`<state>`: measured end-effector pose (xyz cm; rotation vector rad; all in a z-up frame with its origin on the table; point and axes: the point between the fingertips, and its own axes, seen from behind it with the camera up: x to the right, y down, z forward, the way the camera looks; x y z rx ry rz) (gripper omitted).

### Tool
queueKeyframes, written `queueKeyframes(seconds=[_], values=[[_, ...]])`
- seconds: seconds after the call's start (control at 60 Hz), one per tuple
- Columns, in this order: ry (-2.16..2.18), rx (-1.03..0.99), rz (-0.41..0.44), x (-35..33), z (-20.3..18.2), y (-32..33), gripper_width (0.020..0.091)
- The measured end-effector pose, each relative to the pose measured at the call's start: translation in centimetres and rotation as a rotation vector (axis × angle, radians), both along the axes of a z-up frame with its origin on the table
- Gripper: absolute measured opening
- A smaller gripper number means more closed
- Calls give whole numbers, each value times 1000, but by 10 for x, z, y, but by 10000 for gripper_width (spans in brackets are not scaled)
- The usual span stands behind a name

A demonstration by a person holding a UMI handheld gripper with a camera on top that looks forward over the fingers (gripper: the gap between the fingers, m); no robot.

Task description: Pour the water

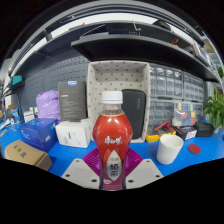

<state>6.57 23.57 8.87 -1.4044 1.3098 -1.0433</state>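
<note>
A plastic bottle (112, 128) with a white cap and red-orange drink stands upright between my fingers, its red and white label facing me. My gripper (112, 170) is shut on the bottle, both magenta pads (93, 160) pressing its lower sides. A white paper cup (170, 148) stands on the blue table (70, 155) to the right of the bottle, just beyond my right finger. The cup's inside is not visible.
A white tissue box (72, 133) and a blue bag (38, 132) lie left of the bottle, with a cardboard box (26, 153) nearer. A pegboard cubby (118, 85) stands behind. A green plant (214, 108), small red item (194, 149) and clutter sit at the right.
</note>
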Motion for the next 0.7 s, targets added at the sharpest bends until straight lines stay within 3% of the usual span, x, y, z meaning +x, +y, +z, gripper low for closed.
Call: queueKeyframes(seconds=[0.15, 0.267, 0.433, 0.7], values=[[14, 24, 14, -1, -2, -1, 255], [59, 180, 23, 2, 12, 1, 255], [125, 666, -77, 21, 45, -13, 255], [252, 1303, -157, 48, 42, -37, 253]])
